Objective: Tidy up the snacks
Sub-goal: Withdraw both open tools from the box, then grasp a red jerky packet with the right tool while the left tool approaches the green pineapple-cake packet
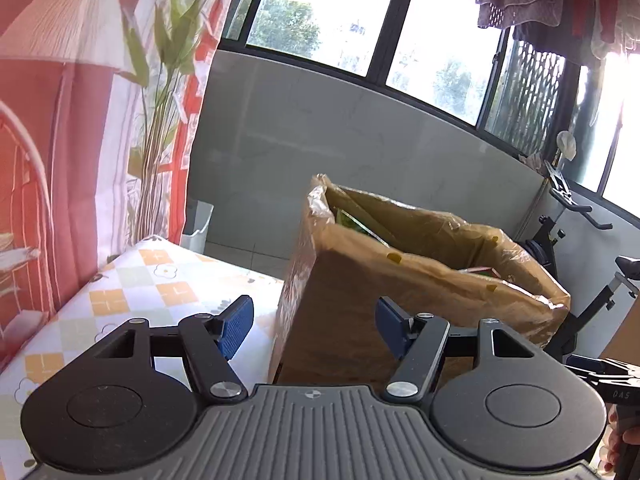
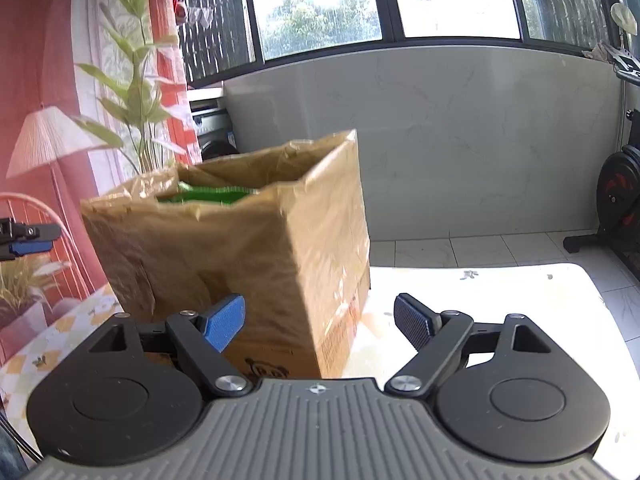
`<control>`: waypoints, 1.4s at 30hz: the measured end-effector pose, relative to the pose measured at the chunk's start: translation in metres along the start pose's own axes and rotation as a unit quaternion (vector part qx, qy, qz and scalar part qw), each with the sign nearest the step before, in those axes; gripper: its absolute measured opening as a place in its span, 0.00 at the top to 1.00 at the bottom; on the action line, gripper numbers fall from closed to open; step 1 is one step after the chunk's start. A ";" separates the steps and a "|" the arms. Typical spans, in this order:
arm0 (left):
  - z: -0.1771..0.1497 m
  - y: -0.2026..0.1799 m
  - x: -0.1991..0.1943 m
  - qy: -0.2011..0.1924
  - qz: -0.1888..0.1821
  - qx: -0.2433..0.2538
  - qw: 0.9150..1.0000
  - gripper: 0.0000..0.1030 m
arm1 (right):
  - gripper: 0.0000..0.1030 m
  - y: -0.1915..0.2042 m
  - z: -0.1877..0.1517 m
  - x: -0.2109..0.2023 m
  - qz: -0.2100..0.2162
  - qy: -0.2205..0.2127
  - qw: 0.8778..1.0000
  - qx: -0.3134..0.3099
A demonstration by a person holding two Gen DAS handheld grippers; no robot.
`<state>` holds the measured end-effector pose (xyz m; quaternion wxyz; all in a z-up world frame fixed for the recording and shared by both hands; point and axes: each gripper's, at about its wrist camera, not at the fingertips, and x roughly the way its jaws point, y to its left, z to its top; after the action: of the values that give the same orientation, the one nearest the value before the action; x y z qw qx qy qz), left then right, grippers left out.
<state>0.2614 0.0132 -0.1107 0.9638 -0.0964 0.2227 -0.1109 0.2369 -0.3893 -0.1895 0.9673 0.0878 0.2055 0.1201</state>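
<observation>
Cardboard box (image 2: 256,248) on checkered table (image 1: 132,292)

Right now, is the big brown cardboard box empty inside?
No, a shiny green snack packet shows just below the rim inside the open brown cardboard box in the right wrist view.

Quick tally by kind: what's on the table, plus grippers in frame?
Cardboard box: 1
Green snack packets inside it: at least 1 showing, the rest hidden by the box walls
Grippers: 2, left gripper and right gripper, both with jaws open and holding nothing
Total: 4 counted
</observation>
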 end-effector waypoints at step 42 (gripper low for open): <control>-0.069 0.001 0.022 0.125 -0.001 -0.012 0.992 0.33 | 0.43 0.046 -0.105 0.047 -0.018 0.116 0.993 -0.016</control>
<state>0.2495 -0.0007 -0.1802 0.9270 -0.0937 0.3424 -0.1208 0.2254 -0.3200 -0.2914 0.9402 0.0546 0.3158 0.1154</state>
